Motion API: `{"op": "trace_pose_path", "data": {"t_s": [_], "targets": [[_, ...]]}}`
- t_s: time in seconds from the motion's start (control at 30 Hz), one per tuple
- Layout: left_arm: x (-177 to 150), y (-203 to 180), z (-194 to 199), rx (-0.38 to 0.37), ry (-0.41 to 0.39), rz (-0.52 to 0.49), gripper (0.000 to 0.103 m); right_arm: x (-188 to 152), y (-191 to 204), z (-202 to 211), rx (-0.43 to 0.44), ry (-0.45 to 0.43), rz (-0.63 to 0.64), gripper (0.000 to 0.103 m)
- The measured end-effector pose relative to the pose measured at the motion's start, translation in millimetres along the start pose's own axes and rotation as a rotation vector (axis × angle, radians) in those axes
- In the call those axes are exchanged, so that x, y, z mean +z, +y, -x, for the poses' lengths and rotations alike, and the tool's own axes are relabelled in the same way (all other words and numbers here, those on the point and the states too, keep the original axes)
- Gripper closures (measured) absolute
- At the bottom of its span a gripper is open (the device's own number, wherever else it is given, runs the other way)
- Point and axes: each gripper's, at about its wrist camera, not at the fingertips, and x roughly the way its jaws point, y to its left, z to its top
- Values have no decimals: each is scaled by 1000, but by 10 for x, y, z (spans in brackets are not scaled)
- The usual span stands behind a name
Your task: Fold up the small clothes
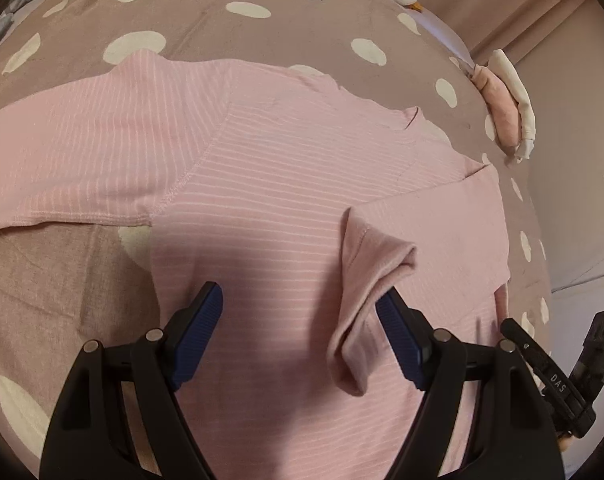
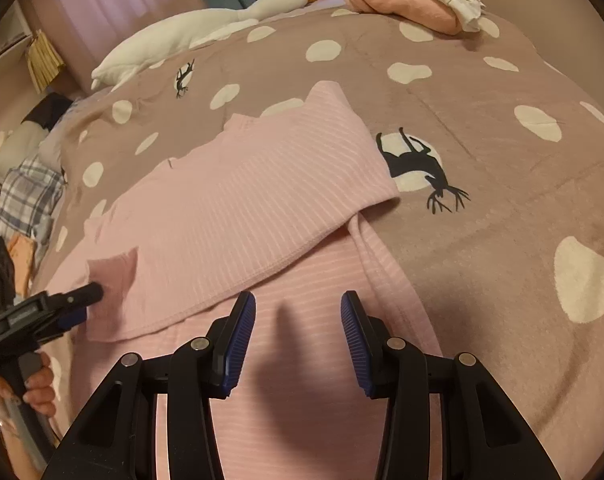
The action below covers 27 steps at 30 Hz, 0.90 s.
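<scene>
While both my jaws hang open, the pink striped shirt (image 1: 286,184) lies limp beneath them. Its sleeve cuff (image 1: 375,280), touching my left gripper (image 1: 302,320)'s right finger, looks light and floppy; I'd pinch its hem. My right gripper (image 2: 298,336) holds nothing.

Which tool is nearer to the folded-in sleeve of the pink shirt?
Left. The left tool is open with the sleeve touching its right finger. The right tool is open over the shirt body, away from that sleeve.
</scene>
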Motion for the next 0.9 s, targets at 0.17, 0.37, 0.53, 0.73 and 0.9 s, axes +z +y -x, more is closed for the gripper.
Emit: {"op": "trace_pose_path", "data": {"t_s": [0.17, 0.37, 0.53, 0.73, 0.9], "targets": [[22, -98, -46, -80, 29, -22, 31, -12, -28, -11, -17, 5, -5, 59], [28, -180, -184, -71, 56, -44, 76, -36, -39, -1, -24, 4, -7, 59], [54, -196, -173, -79, 69, -42, 97, -38, -44, 2, -29, 3, -11, 59], [152, -326, 126, -113, -3, -36, 98, -33, -26, 11, -41, 1, -4, 59], [303, -444, 514, -174, -92, -43, 98, -4, -25, 19, -48, -3, -4, 59]]}}
